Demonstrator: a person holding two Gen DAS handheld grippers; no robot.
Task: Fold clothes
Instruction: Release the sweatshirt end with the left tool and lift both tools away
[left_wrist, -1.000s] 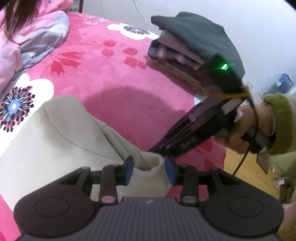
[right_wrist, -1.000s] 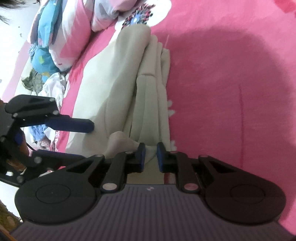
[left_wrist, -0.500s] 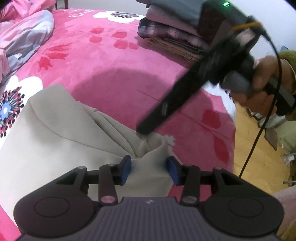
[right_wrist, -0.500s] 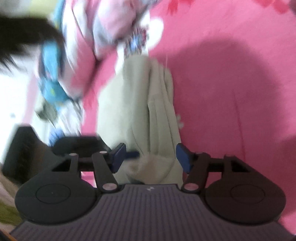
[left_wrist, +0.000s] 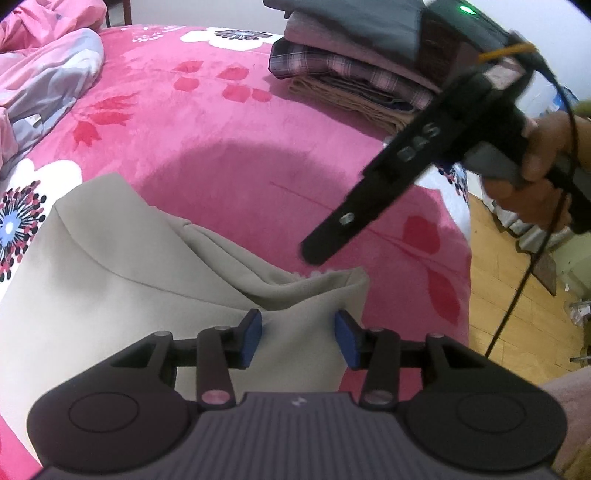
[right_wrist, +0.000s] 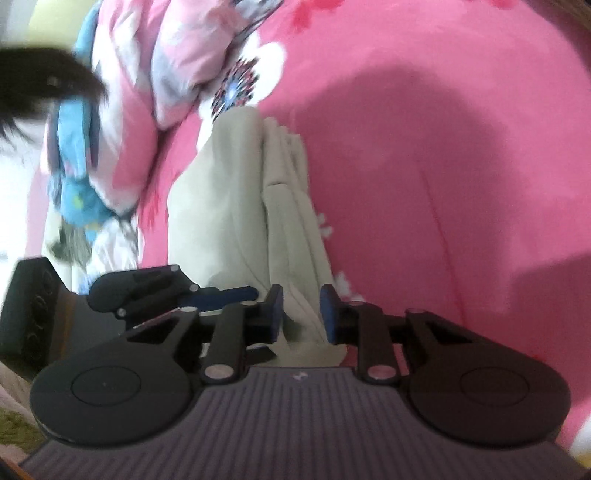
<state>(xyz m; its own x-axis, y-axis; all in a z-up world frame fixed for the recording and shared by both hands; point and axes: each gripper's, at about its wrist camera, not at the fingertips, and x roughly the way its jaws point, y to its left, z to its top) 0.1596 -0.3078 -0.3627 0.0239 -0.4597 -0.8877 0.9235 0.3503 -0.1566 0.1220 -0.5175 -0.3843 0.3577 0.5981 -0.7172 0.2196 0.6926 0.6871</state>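
left wrist view shows the pink plush bedspread (left_wrist: 229, 147), and on it the beige garment (left_wrist: 110, 295) lies folded lengthwise, its long axis running away from both tools. the stack of folded clothes (left_wrist: 351, 66) sits far behind. the left gripper (left_wrist: 298, 334) is spread over the near hem – nothing pinched. the right gripper (right_wrist: 301, 314), also spread, hovers above the bunched, soft pleats at the same end.
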